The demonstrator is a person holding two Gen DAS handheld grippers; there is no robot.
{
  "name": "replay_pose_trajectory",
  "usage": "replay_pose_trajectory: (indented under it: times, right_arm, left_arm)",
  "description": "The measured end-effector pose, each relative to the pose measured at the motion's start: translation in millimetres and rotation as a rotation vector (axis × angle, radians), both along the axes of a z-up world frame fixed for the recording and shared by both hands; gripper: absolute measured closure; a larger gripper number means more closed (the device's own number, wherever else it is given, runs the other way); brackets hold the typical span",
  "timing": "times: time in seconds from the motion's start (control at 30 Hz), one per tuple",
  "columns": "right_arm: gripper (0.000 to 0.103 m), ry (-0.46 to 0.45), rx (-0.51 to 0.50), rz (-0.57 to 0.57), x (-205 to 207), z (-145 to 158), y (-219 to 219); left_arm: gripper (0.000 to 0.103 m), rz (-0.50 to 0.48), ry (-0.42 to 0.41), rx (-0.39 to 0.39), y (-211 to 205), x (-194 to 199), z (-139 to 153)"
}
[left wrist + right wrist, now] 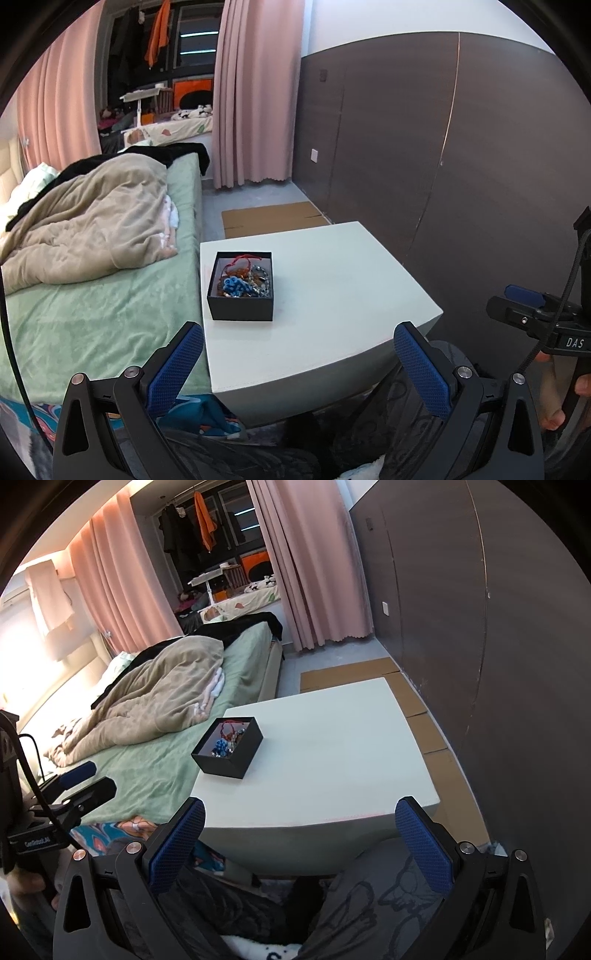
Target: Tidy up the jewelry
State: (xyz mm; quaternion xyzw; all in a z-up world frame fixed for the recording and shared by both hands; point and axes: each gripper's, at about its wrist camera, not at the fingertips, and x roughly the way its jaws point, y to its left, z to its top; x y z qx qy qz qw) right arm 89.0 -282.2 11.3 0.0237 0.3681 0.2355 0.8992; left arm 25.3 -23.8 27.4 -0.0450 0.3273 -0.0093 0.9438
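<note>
My left tongs (297, 365) were spread wide and held nothing. My right tongs (299, 843) were spread wide too, with nothing between the blue pads (173, 849). Both hung near the front edge of the white surface (332, 295), not touching it.

The black box (242, 286) sat on the surface, at about 11 o'clock from my left tongs and 10 o'clock from my right tongs. It was close to the side by the bed (110, 295). The jewelry (243, 282) lay inside it in a messy pile: a red string, a blue knotted thing, and some shiny beads.

I thought the jewelry would be light and floppy. The strings looked tangled, so pulling one could drag the others up. The beads could be slippery and small. I judged it best to pinch one string where it stuck up from the pile, gently. The box looked stiff and light, so it might slide if bumped.

I could read "DAS" on the other tongs in my left view. The small writing in my right view was too blurry to be sure of.
</note>
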Motion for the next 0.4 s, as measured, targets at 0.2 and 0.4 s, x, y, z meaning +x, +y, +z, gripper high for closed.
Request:
replay_pose_trajectory:
  times: [0.2,0.4]
  right_arm:
    - [0.0,0.0,-0.01,-0.004,2.5,-2.8,3.9]
    - [0.0,0.001,-0.011,-0.005,4.5,-4.7,8.5]
  left_arm:
    - [0.0,0.002,-0.01,-0.012,4.5,-0.1,0.0]
    - [0.0,0.005,-0.017,-0.005,6.4,0.9,0.6]
